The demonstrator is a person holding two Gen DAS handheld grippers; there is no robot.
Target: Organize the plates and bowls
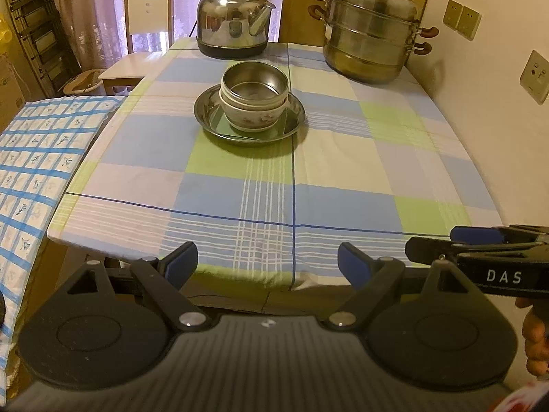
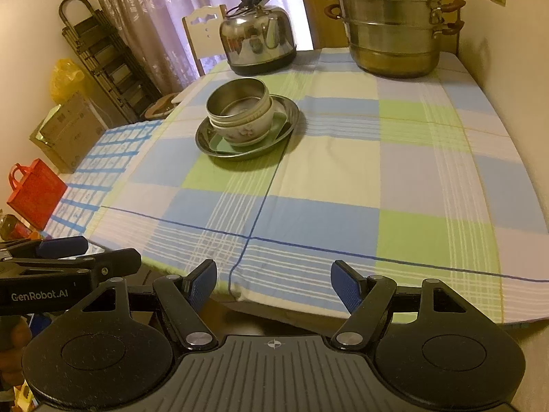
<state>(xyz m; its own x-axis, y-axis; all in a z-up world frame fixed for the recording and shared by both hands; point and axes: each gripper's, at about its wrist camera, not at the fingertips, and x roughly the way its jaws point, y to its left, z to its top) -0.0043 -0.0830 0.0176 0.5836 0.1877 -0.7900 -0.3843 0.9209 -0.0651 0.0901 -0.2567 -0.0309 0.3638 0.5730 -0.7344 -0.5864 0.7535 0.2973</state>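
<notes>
Stack: a steel bowl (image 1: pixel 254 84) sits nested in a ceramic bowl (image 1: pixel 255 115) with a flower pattern, and both stand on a steel plate (image 1: pixel 209 115) toward the far middle of the table (image 1: pixel 394 158), which wears a checked cloth.
Nesting: a second pale rim shows just under the steel bowl, so there may be two ceramic bowls; I cannot tell for sure.
Left gripper (image 1: pixel 267 263): jaws wide apart, holding nothing, hanging off the near edge of the table, well apart from the stack.
Right gripper (image 2: pixel 273 283): jaws likewise spread and empty, also at the near edge, just beside the left one.
Far items: a kettle (image 1: pixel 233 27) behind the stack and a steamer pot (image 1: pixel 370 31) at the far right corner, both clear of the plate.
Steel bowl handling: likely light, stiff and slick; a pinch across the thin rim wall, one finger inside and one outside, looks the surest hold.
Ceramic bowl handling: probably heavier and chip-prone, with a glazed, slippery surface; grip the rim firmly and set it down gently.
Plate handling: shallow and low, its raised lip the only place to catch; the near rim is free.
Risk: lifting the top bowl may drag the one beneath if they bind.
Progress: the pieces already sit gathered in one pile.
</notes>
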